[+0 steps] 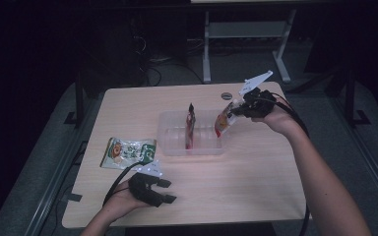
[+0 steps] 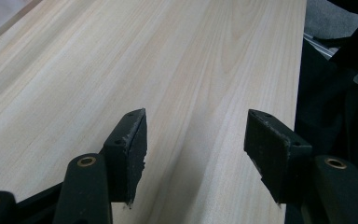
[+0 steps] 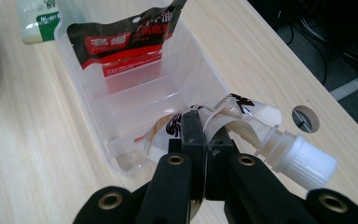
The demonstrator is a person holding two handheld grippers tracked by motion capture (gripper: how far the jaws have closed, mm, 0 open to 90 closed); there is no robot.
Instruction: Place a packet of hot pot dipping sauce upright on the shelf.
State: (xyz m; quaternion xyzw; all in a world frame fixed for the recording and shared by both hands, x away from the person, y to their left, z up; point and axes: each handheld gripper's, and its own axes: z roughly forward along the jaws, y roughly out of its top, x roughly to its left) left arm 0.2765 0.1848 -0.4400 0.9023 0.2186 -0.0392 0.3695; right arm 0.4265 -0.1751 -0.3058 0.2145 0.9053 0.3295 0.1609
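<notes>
In the high view, the right gripper (image 1: 236,109) is in the upper right part of the frame, above the right end of the clear plastic tray with dividers (image 1: 174,146). Its jaws are pressed together on a soft white spouted pouch with red and black print (image 1: 223,121), which hangs down from them over the edge of the tray. In the right gripper view, the same pouch (image 3: 242,112) is folded between the closed jaws at the centre of the frame, and its white ribbed screw cap (image 3: 303,158) points to the lower right. A flat red and black snack packet (image 1: 191,129) stands upright in the middle of the tray; in the right gripper view it is at the top centre.

The left gripper (image 1: 168,191) is low at the lower left of the high view, close to the light wooden table (image 1: 256,182). Its jaws stand apart and there is nothing between them; the left gripper view shows bare wood in the gap. A green and white snack bag (image 1: 128,152) lies flat on the table, just above this gripper and left of the tray.
</notes>
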